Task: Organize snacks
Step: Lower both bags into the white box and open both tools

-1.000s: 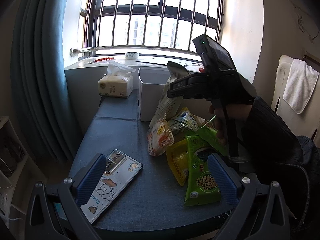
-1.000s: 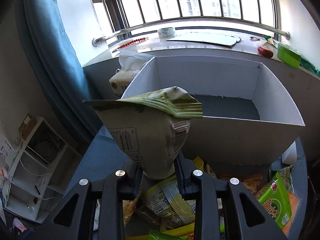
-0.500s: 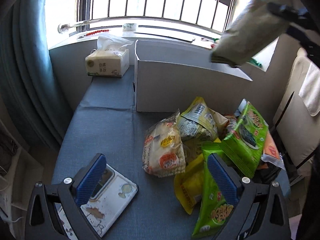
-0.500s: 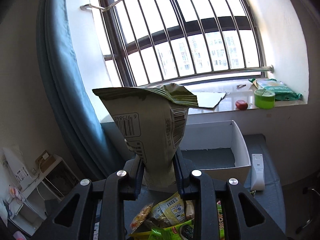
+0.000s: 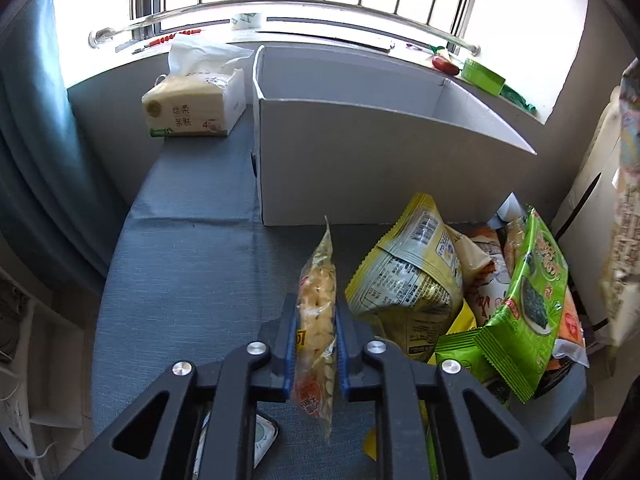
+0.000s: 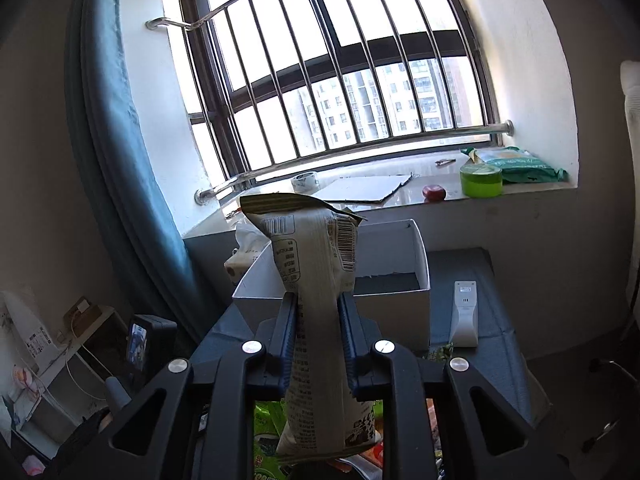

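Crinkly clear plastic, a cracker packet (image 5: 316, 312), sits clamped in the left gripper (image 5: 316, 344) at lower centre. Pale foil pouch (image 6: 316, 320) is pinched by the right gripper (image 6: 318, 344). Blue woven cloth covers the table (image 5: 192, 280) below the white cardboard box (image 5: 340, 176).

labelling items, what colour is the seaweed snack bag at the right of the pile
Bright green seaweed snack bag with a dark seaweed picture and a red patch; clearest in the left wrist view.

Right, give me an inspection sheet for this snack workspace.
Surface: blue-grey cloth table.
Job's things: white box, no snacks visible inside; snack pile in front of it.
Clutter: tissue pack left of the box; white remote to its right.
Grippers: left claw shut on cracker bag; right claw shut on pale bag.
Cables: nothing seen on the table.
Surroundings: barred window, teal curtain.
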Demonstrator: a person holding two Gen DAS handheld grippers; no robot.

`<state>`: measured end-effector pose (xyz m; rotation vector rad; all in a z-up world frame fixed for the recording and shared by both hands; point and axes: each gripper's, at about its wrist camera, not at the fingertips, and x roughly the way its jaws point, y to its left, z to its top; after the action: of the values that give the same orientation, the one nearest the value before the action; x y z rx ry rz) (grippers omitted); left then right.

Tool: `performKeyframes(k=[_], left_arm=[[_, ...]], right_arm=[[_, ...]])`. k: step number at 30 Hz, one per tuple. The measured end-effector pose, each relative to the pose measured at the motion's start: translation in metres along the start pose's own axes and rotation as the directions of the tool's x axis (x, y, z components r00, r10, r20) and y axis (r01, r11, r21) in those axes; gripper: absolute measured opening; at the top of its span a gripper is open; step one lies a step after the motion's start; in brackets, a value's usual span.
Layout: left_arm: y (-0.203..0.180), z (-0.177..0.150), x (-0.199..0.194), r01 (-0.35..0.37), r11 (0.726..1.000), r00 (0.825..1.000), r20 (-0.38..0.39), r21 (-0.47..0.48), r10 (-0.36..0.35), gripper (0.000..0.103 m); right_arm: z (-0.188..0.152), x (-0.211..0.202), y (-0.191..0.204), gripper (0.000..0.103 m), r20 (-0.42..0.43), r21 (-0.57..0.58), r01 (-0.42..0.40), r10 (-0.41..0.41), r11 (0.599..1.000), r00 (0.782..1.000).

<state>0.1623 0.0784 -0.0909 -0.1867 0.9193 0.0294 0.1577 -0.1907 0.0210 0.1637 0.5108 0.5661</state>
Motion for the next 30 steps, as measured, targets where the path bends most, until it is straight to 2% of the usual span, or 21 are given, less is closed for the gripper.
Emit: performKeyframes(k=[3, 5, 10, 13, 19, 21, 22, 23, 24, 27, 30], left_arm=[[0.008, 0.009, -0.02, 0.043, 0.999, 0.997, 0.069, -0.017, -0.042, 0.017], [0.01, 0.019, -0.041, 0.076, 0.997, 0.988, 0.133, -0.023, -0.072, 0.017], [0.003, 0.072, -0.072, 0.097, 0.995, 0.949, 0.301, -0.006, -0.091, 0.017], [-0.006, 0.115, -0.063, 0.103, 0.995, 0.942, 0.32, 0.007, -0.1, 0.017], [-0.018, 0.177, -0.01, 0.043, 0.999, 0.957, 0.288, -0.002, -0.041, 0.019], [-0.017, 0.186, 0.006, 0.016, 1.0, 0.969, 0.247, -0.013, -0.012, 0.044], [-0.016, 0.187, 0.011, -0.019, 1.0, 0.974, 0.226, -0.017, 0.023, 0.079], [-0.015, 0.186, 0.013, -0.048, 0.999, 0.973, 0.223, -0.024, 0.052, 0.103], [-0.014, 0.183, 0.01, -0.062, 0.998, 0.969, 0.238, -0.031, 0.067, 0.103], [-0.013, 0.171, -0.004, -0.018, 0.999, 0.964, 0.266, -0.028, 0.025, 0.103], [-0.021, 0.158, -0.022, 0.0, 1.0, 0.956, 0.293, 0.024, -0.007, 0.103]], right_arm=[[0.001, 0.007, -0.006, 0.021, -0.009, 0.019, 0.008, -0.008, 1.0, 1.0], [0.007, 0.01, -0.008, 0.021, -0.007, 0.024, 0.007, -0.007, 1.0, 1.0], [0.041, 0.036, -0.007, 0.021, 0.004, 0.006, 0.008, -0.008, 1.0, 1.0], [0.068, 0.068, -0.011, 0.021, -0.014, 0.009, 0.007, -0.007, 1.0, 1.0], [0.108, 0.134, -0.02, 0.021, -0.074, -0.02, 0.066, -0.067, 0.998, 0.995], [0.113, 0.155, -0.024, 0.024, -0.111, -0.023, 0.069, -0.071, 0.997, 0.991], [0.114, 0.164, -0.025, 0.042, -0.128, -0.026, 0.063, -0.066, 0.998, 0.99], [0.115, 0.17, -0.026, 0.083, -0.135, -0.034, 0.066, -0.07, 0.997, 0.988], [0.114, 0.172, -0.025, 0.101, -0.129, -0.046, 0.079, -0.085, 0.996, 0.988], [0.109, 0.159, -0.019, 0.103, -0.067, -0.11, 0.083, -0.091, 0.99, 0.994], [0.108, 0.141, -0.01, 0.103, -0.034, -0.147, 0.067, -0.073, 0.987, 0.997]])
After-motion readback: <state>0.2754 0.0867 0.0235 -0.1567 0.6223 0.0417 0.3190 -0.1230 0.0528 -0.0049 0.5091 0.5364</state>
